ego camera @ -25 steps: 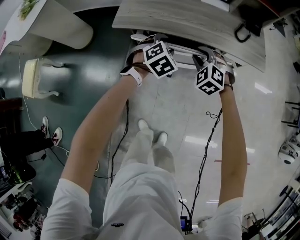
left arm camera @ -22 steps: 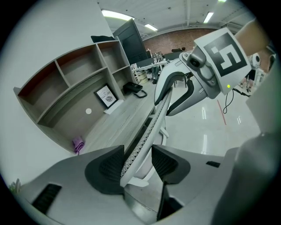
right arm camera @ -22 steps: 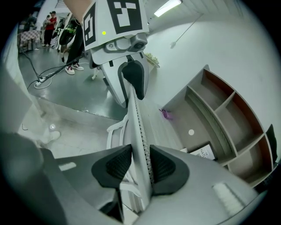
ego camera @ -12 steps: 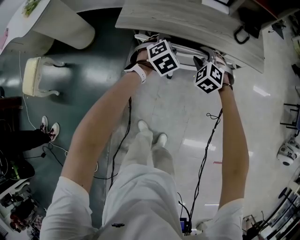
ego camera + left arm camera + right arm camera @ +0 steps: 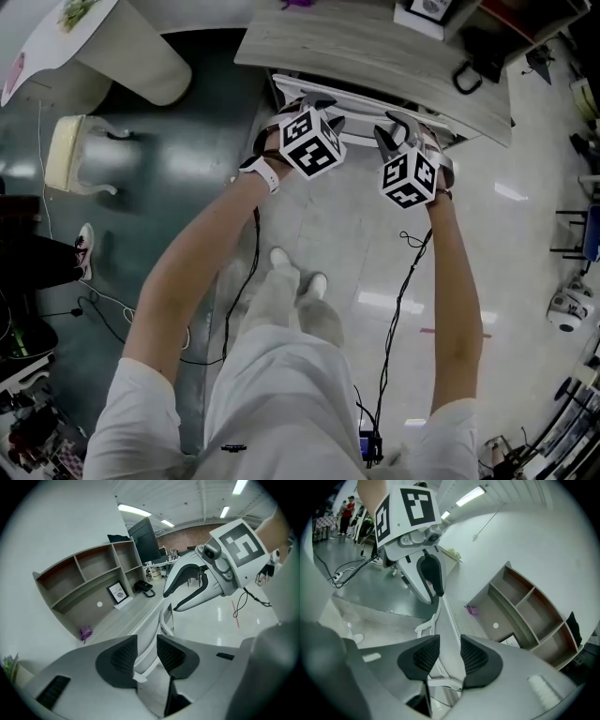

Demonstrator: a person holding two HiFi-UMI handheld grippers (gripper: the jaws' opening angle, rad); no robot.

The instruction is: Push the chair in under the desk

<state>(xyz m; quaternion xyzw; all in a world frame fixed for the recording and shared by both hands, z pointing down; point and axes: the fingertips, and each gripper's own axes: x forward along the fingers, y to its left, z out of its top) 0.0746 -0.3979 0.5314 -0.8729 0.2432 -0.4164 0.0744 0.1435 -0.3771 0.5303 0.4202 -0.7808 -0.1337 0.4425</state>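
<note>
The white chair (image 5: 361, 94) stands tucked at the front edge of the grey wooden desk (image 5: 375, 47), with only its back showing. My left gripper (image 5: 317, 105) is at the left end of the chair's back rim (image 5: 161, 620). Its jaws (image 5: 146, 654) are closing with the thin rim between them, and gaps still show beside the pads. My right gripper (image 5: 398, 127) is at the right end. Its jaws (image 5: 450, 654) are closing a little, and the chair back (image 5: 449, 625) fills the space between the pads.
A shelf unit (image 5: 93, 583) with a framed picture (image 5: 117, 592) and a purple thing (image 5: 85, 633) stands on the desk. A round white table (image 5: 122, 47) and a pale stool (image 5: 70, 155) are at the left. Cables (image 5: 403, 309) trail over the floor beside my feet (image 5: 295, 272).
Both grippers have drawn slightly back from the desk's front edge toward me, and more of the chair's white back shows between them and the desk.
</note>
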